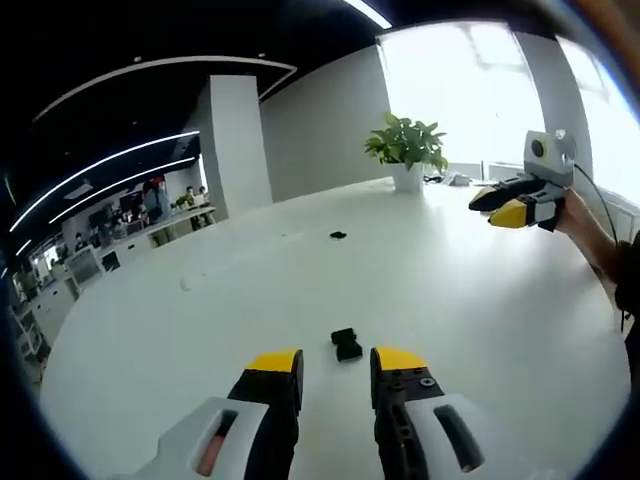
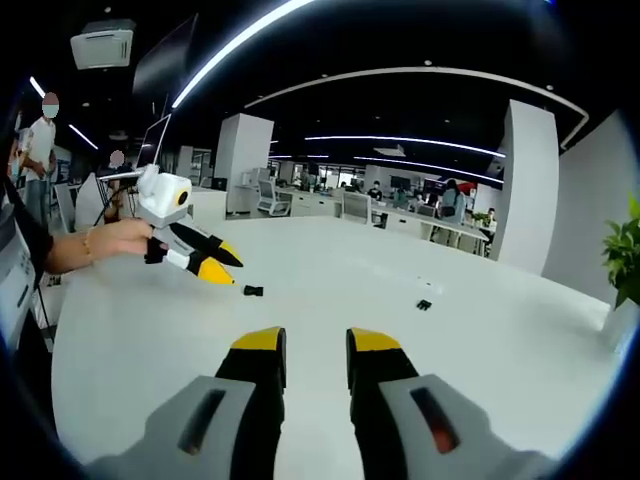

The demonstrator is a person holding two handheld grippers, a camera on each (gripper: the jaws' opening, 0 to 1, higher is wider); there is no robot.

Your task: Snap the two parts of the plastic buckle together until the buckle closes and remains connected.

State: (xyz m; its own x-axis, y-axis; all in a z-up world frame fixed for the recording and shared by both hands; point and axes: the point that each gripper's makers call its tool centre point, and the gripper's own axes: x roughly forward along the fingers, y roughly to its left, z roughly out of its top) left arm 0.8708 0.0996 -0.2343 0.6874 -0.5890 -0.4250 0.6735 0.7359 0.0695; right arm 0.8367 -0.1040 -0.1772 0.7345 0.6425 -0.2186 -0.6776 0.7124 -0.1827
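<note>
One black buckle part (image 1: pixel 346 343) lies on the white table (image 1: pixel 470 310) just ahead of my left gripper (image 1: pixel 337 372), whose yellow-tipped jaws stand open with nothing between them. The right gripper view has this same part (image 2: pixel 253 291) a little beyond the left gripper (image 2: pixel 228 268), which a hand holds low over the table. The second black buckle part (image 1: pixel 338 236) lies farther off, apart from the first; in the right gripper view it (image 2: pixel 424 304) sits ahead and to the right. My right gripper (image 2: pixel 316 352) is open and empty, and appears at the right (image 1: pixel 485 212).
A potted plant (image 1: pixel 407 145) stands at the table's far edge by a bright window. A person's forearm (image 2: pixel 95 243) reaches in from the left. Desks and people fill the office (image 2: pixel 400 205) beyond the table (image 2: pixel 480 360).
</note>
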